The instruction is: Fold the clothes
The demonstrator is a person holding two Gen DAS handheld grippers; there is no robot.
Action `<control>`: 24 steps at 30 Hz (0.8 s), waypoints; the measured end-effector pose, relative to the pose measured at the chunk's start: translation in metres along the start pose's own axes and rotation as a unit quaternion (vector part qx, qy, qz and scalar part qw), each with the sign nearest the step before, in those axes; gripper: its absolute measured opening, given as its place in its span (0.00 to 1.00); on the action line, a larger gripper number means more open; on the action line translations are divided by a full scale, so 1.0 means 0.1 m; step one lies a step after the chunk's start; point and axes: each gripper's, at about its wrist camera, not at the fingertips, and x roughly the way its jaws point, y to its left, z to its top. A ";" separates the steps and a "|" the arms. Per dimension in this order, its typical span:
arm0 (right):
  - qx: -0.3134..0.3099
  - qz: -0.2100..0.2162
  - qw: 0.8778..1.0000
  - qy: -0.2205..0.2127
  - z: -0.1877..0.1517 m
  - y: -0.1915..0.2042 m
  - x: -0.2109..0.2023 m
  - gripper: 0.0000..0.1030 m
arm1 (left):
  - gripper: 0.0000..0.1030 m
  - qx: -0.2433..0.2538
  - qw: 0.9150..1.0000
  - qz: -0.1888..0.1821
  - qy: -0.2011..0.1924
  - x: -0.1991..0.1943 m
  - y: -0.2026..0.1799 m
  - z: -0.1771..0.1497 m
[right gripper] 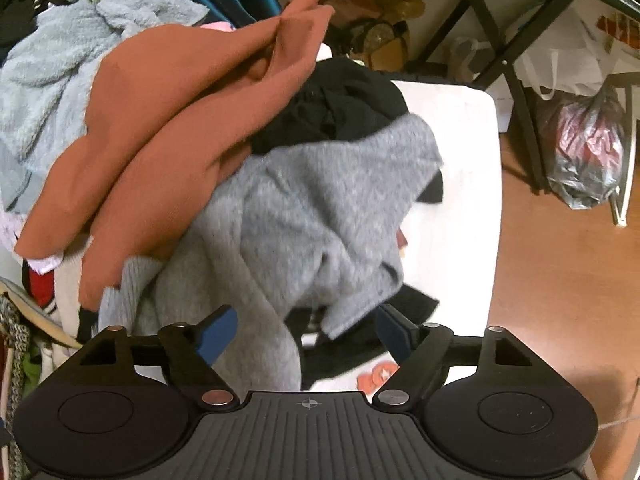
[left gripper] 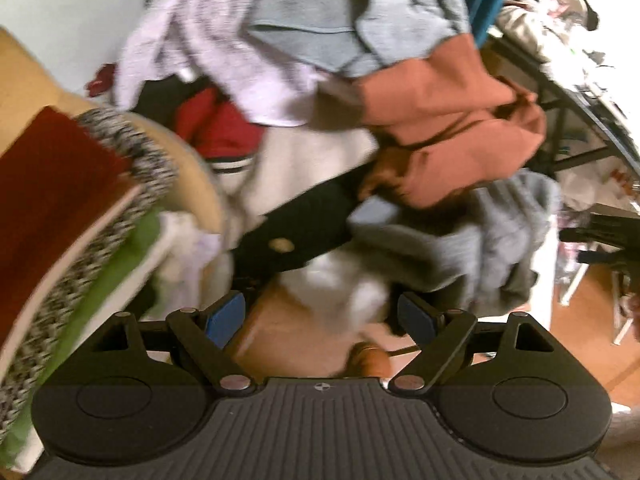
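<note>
Nearest the lens, right gripper [right gripper: 308, 338]: jaws stand wide, blue pads [right gripper: 218, 336] bare, nothing clamped. The grey knit sweater [right gripper: 304, 216] lies directly under and just ahead of them, one sleeve trailing down between the jaws without touching either pad as far as I can see. Left gripper [left gripper: 322, 318]: also wide open, empty, hanging past the near fringe of the pile with wooden floor [left gripper: 276, 320] showing beneath; frame is blurred.

Landmark: the grey sweater. Rust-orange garment [right gripper: 160, 140] overlaps its far left side; black garment [right gripper: 340, 104] sits behind it; pale blue fleece [right gripper: 56, 80] further left. White tabletop [right gripper: 464, 184] is bare to its right. A folded stack, dark red cloth [left gripper: 60, 196] on top, is well apart, seen in the left view.

My judgement: step is picking one piece out. I'd pinch the grey sweater at hem or shoulder, single layer only, and lift clear of the orange piece before spreading it on the bare white area.
</note>
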 end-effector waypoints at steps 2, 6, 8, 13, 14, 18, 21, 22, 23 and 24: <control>-0.006 -0.004 1.000 0.003 -0.07 0.01 0.01 0.74 | 0.83 0.009 1.000 0.006 -0.005 0.02 0.00 -0.01; -0.008 -0.011 1.000 0.009 -0.13 0.01 0.04 0.74 | 0.85 0.041 0.999 -0.009 -0.006 0.18 -0.23 0.07; -0.009 -0.009 1.000 0.005 -0.09 0.01 0.03 0.74 | 0.85 0.058 0.998 -0.028 -0.002 0.29 -0.41 0.11; -0.021 -0.009 1.000 -0.011 0.12 -0.02 0.04 0.78 | 0.86 0.098 0.993 -0.063 0.004 0.55 -0.84 0.27; -0.019 -0.009 1.000 -0.011 0.18 -0.04 0.07 0.78 | 0.86 0.112 0.992 -0.065 0.006 0.62 -0.91 0.29; -0.006 -0.003 1.000 -0.008 0.37 -0.12 0.21 0.81 | 0.86 0.175 0.982 -0.066 0.027 0.90 -1.22 0.35; -0.005 0.000 1.000 -0.002 0.50 -0.15 0.36 0.84 | 0.87 0.201 0.976 -0.067 0.053 1.13 -1.38 0.38; -0.006 0.000 1.000 0.000 0.54 -0.15 0.42 0.85 | 0.87 0.201 0.975 -0.068 0.060 1.20 -1.42 0.40; -0.007 0.000 1.000 0.003 0.59 -0.15 0.48 0.87 | 0.87 0.201 0.975 -0.068 0.068 1.28 -1.45 0.42; -0.008 0.001 1.000 0.006 0.62 -0.14 0.54 0.88 | 0.87 0.198 0.975 -0.069 0.075 1.34 -1.47 0.44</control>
